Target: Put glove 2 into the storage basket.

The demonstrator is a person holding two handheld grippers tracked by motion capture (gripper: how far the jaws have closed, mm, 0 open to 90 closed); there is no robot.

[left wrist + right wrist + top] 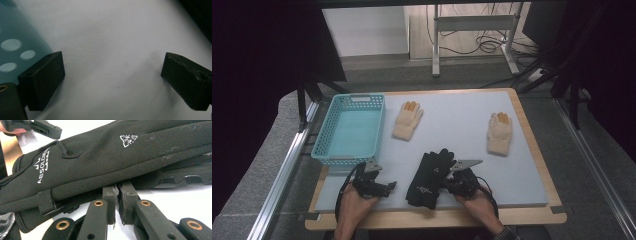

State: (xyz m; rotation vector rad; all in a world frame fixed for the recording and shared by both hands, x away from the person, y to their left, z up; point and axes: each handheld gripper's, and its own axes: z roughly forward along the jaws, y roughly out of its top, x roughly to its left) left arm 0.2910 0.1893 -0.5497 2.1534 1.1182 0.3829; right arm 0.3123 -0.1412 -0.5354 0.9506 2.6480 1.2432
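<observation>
I had the right tool [451, 176] against the near right edge of the black gloves [430, 178], which lay stacked near the front of the tabletop [452, 127], cuffs toward me and fingers pointing away. In the right gripper view its two jaws stood almost together, the pads [110, 195] pushed in under the edge of the upper black glove [100, 162]; whether a fold of fabric was actually pinched there I could not tell, as the glove hid the tips. The left tool [388, 186] sat just left of the gloves, apart from them, its jaws spread wide over bare surface, with nothing between the pads [43, 80].

The gloves were smooth, matte, stretchy-looking cloth with a white triangular emblem and white lettering near the cuff, and a small pull tab at the hem. The tabletop covering was a pale grey, faintly pebbled sheet on a wooden board. A turquoise plastic basket [328, 156] with perforated walls stood at the left, and two cream knitted gloves with orange fingertips [407, 120] [499, 132] lay farther back, well apart.
</observation>
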